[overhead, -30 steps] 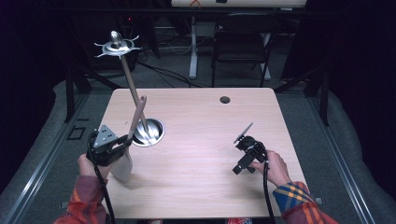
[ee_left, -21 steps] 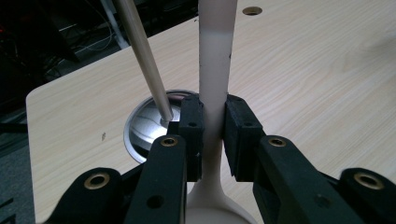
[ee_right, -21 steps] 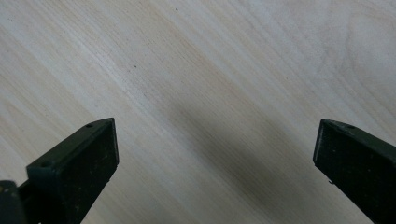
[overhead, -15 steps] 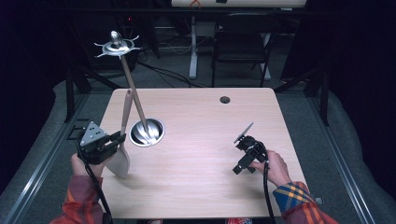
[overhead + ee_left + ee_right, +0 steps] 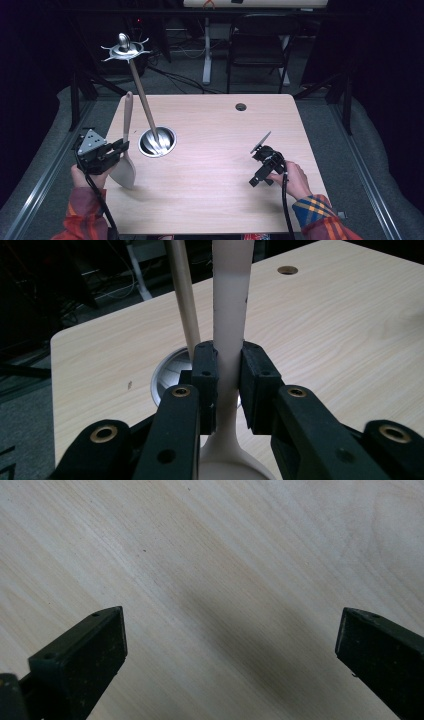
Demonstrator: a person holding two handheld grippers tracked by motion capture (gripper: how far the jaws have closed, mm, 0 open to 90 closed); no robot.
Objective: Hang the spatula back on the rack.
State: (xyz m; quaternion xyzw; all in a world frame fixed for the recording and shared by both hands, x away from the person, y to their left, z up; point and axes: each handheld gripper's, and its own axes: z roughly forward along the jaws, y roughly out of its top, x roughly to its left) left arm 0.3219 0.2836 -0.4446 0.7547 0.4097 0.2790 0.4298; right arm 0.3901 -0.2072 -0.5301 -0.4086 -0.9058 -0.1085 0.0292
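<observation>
My sleeves are plaid flannel, red and orange on the left arm [image 5: 82, 215], with blue and yellow checks at the right cuff [image 5: 315, 212]; a black cable trails from each gripper. My left gripper [image 5: 121, 148] is matte black with brass-ringed screw holes and a grey three-cornered plate on top; my right gripper [image 5: 262, 150] is black too, its jaws blocky and scuffed.

Desk [image 5: 215, 150] looks like pale wood-grain laminate, pretty matt. Spatula [image 5: 231, 305] is smooth cream plastic, the cup [image 5: 157, 142] is shiny metal, gripper pads [image 5: 206, 375] matt black plastic.
</observation>
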